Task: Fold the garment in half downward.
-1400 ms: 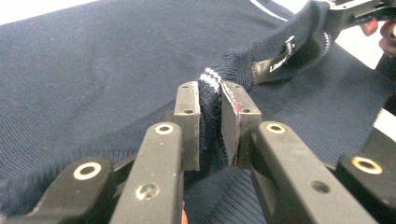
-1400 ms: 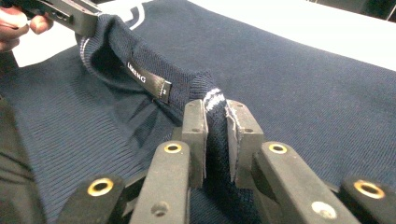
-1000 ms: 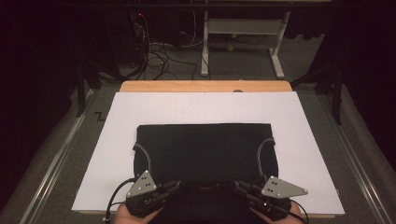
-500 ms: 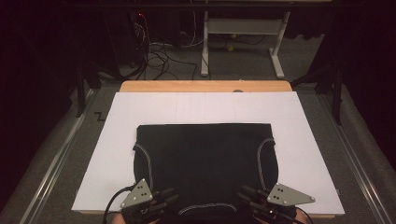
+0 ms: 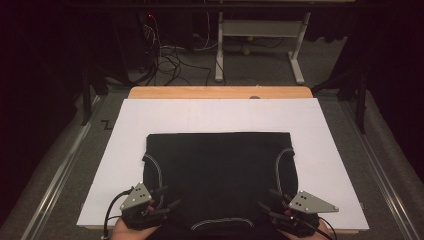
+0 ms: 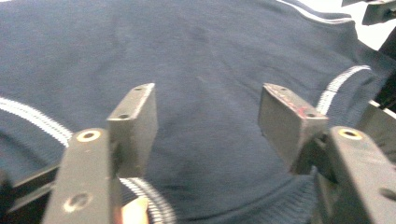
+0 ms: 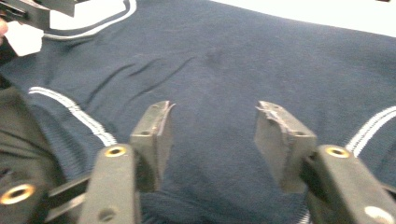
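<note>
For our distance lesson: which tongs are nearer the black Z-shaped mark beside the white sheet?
Left. The left tongs sit toward the person from the mark; the right tongs lie across the sweater. Both jaws have just been opening, nothing pinched between.

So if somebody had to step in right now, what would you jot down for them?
Left gripper: open, jaws just opened, nothing between them, poised over the near left of the dark sweater.
Right gripper: open, jaws just opened, holding nothing, over the near right.
Sweater: lies folded flat on the white sheet, white-striped trim showing.
Done: a fold is laid and let go.
Left: probably further folds or smoothing.
</note>
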Available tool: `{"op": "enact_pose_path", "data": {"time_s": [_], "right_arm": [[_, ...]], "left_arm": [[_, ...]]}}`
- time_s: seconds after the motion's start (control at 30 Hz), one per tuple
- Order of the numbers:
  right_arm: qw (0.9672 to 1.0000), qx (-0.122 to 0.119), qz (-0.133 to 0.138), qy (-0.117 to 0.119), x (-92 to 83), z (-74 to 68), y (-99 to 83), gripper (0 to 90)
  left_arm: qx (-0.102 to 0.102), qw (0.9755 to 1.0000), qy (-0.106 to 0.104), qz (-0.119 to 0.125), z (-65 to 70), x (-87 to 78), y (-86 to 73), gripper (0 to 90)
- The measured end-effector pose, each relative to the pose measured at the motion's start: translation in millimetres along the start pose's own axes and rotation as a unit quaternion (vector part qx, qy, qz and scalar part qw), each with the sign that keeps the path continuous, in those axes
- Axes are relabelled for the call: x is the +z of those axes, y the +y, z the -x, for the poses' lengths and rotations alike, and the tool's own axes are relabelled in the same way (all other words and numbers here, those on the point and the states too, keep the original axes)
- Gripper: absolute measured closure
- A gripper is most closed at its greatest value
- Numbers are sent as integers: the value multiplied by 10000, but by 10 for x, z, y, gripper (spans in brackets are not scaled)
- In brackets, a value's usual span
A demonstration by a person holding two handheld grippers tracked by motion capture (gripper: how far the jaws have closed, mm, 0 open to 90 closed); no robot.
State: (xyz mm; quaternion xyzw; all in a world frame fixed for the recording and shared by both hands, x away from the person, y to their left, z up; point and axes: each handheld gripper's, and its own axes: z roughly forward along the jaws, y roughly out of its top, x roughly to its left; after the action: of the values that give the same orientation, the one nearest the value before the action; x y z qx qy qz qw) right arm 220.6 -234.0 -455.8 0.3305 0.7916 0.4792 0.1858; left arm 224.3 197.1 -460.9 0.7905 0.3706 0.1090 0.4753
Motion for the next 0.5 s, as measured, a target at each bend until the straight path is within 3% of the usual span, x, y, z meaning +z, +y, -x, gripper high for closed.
{"op": "enact_pose_path", "data": {"time_s": [0.33,0.5], "right_arm": [[9983,275,103,-512,-4,185,-60,241],[9965,370,160,-736,-12,289,-79,173]], "left_arm": [[-29,9991,417,91,-305,-63,-33,174],[-194,9984,525,71,-464,-92,-68,120]]}}
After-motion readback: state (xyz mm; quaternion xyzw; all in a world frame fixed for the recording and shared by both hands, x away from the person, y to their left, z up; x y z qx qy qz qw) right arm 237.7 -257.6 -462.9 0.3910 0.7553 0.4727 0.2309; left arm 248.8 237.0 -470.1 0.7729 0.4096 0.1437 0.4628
